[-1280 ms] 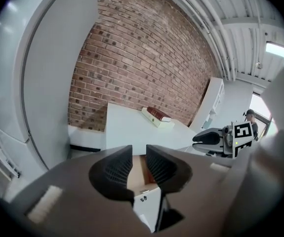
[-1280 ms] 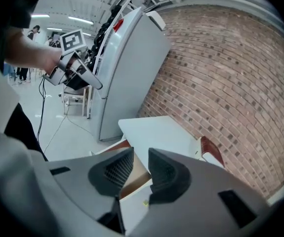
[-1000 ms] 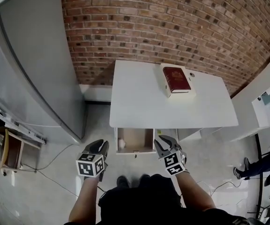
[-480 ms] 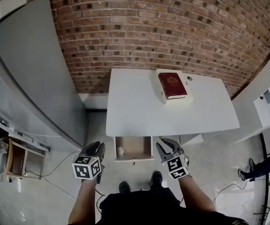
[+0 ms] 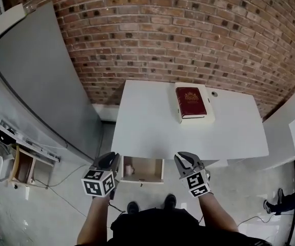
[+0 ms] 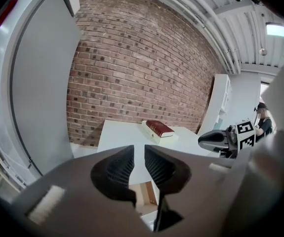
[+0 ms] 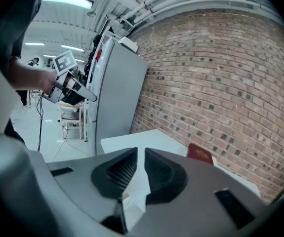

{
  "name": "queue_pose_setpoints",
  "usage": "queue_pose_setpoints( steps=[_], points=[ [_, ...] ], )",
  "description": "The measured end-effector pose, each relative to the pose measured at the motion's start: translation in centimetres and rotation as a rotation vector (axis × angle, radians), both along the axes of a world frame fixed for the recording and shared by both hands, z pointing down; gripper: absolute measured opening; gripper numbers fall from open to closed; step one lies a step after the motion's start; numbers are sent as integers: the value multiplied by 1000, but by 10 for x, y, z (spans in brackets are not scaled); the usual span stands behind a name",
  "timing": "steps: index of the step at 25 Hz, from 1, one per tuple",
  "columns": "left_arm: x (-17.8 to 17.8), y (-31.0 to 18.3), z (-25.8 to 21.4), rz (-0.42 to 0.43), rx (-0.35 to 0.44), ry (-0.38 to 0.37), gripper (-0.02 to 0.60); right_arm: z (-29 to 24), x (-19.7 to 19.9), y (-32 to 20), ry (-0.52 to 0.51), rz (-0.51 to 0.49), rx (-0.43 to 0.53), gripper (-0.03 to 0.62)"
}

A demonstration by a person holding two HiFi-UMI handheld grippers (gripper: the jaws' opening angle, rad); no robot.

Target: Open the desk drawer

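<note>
— Where's the drawer (image 5: 146,170)?
— At the front edge of the white desk (image 5: 147,122), nearer the front left corner than the right.
— Shut or open?
— Open. It's pulled straight out past the front edge, level and square to the desk, so the inside shows from above.
— What does it look like?
— A shallow box with white walls, a white front panel and a light brown wooden floor. There's a small dark fitting on the front panel, too small to make out.
</note>
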State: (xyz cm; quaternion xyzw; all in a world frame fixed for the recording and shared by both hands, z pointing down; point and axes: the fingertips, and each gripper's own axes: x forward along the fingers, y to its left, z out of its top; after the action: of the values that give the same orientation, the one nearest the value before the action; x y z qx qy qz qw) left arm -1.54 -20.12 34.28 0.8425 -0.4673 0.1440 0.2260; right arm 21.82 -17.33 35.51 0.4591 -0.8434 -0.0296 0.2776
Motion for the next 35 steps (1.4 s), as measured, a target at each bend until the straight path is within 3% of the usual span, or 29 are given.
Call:
queue_pose_setpoints(
  steps=[7, 16, 25, 29, 35],
  points=[
    [51, 9, -20, -42, 29, -19, 71, -18, 18, -15, -72, -154, 18, 27],
    [49, 20, -38, -117, 69, -23, 69, -68, 11, -6, -114, -316, 108, 14],
    [10, 11, -72, -130, 145, -27, 64, -94, -15, -5, -119, -300, 166, 12],
    [-10, 12, -71, -145, 140, -31, 61, -91, -24, -9, -61, -267, 181, 12],
    [-23, 14, -68, -152, 137, -24, 57, -84, -31, -5, -72, -242, 153, 12]
  ],
)
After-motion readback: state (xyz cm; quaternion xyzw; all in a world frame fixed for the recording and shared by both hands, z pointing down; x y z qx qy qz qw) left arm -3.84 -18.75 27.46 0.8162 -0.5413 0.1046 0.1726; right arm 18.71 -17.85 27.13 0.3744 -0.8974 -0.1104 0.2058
